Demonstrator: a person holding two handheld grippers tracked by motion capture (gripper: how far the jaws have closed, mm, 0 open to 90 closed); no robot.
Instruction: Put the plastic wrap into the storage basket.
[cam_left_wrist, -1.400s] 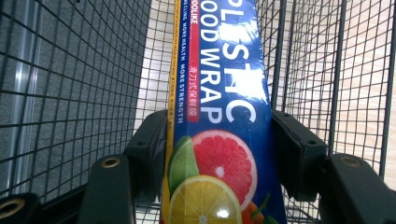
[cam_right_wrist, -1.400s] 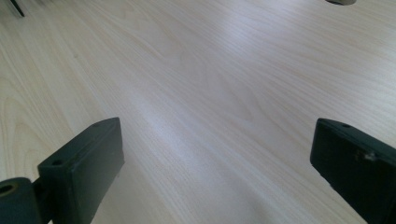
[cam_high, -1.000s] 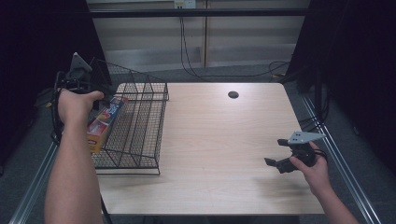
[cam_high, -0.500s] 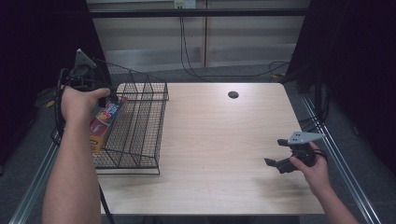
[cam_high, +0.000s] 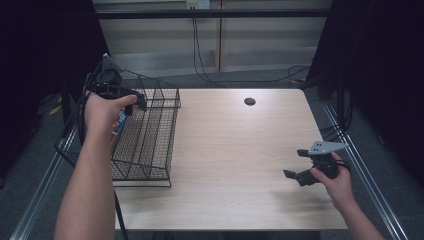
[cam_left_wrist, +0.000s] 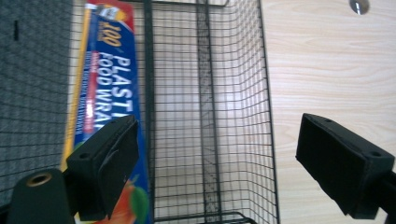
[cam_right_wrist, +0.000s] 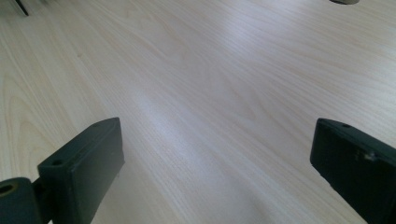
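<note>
A black wire basket (cam_high: 150, 135) sits at the left edge of the pale wooden tabletop (cam_high: 235, 150), its mesh walls and a wire divider closing in the plastic wrap box (cam_left_wrist: 105, 93). The box lies flat in the basket's outer left compartment, long axis running along the basket's length, away from the person. The left claw (cam_left_wrist: 210, 172), its jaws just opened and nothing between them, hangs above the basket; the right claw (cam_high: 300, 167) gapes empty over bare wood, dark curtains and floor cables behind.

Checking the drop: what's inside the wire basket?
A plastic wrap box lies flat in the left compartment of the wire basket; the other compartment shows bare mesh. The left gripper, jaws just opened, covers the box's near end.
</note>
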